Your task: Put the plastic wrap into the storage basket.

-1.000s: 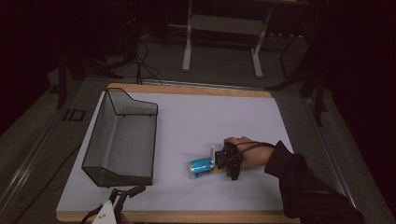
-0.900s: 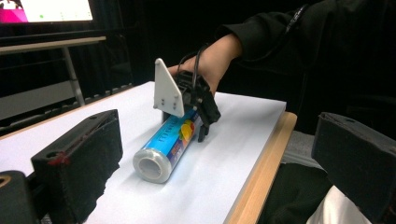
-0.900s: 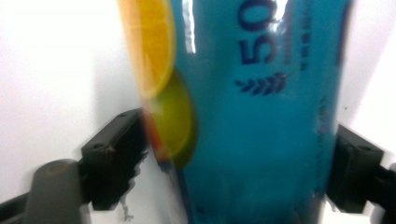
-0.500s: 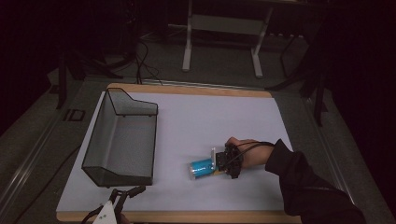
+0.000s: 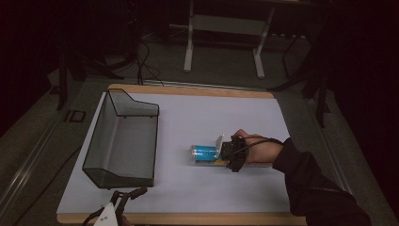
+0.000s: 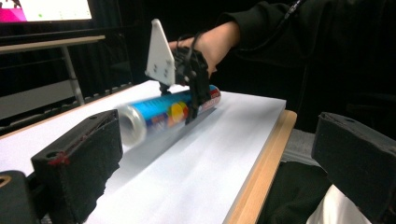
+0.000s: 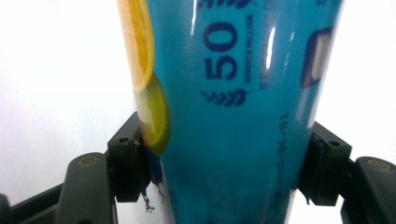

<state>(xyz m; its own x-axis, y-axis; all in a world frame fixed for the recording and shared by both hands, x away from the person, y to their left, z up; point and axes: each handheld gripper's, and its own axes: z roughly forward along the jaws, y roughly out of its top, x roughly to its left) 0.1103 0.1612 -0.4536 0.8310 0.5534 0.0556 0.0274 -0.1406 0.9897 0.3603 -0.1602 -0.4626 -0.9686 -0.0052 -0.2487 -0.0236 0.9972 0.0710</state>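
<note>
My right claw is clamped across the blue can: in the right gripper view both black pads press against the can's sides, the jaws having just closed in on it. The can lies on its side on the white sheet covering the bench, roughly mid-bench and a little toward my right, its silver end pointing at the wire basket. From the left gripper view, the can sits in the right claw with the grey three-cornered plate standing above it and my right hand behind; it looks tipped up slightly off the sheet, though the blur there makes me unsure.

The wire basket stands well apart from the can, on the left side of the bench, its tall end toward the far edge.

My left claw rests at the near edge of the bench, just in front of the basket's low end. Its jaws stand wide open with nothing between them, and the wooden lip of the bench runs between them in its own view.
</note>
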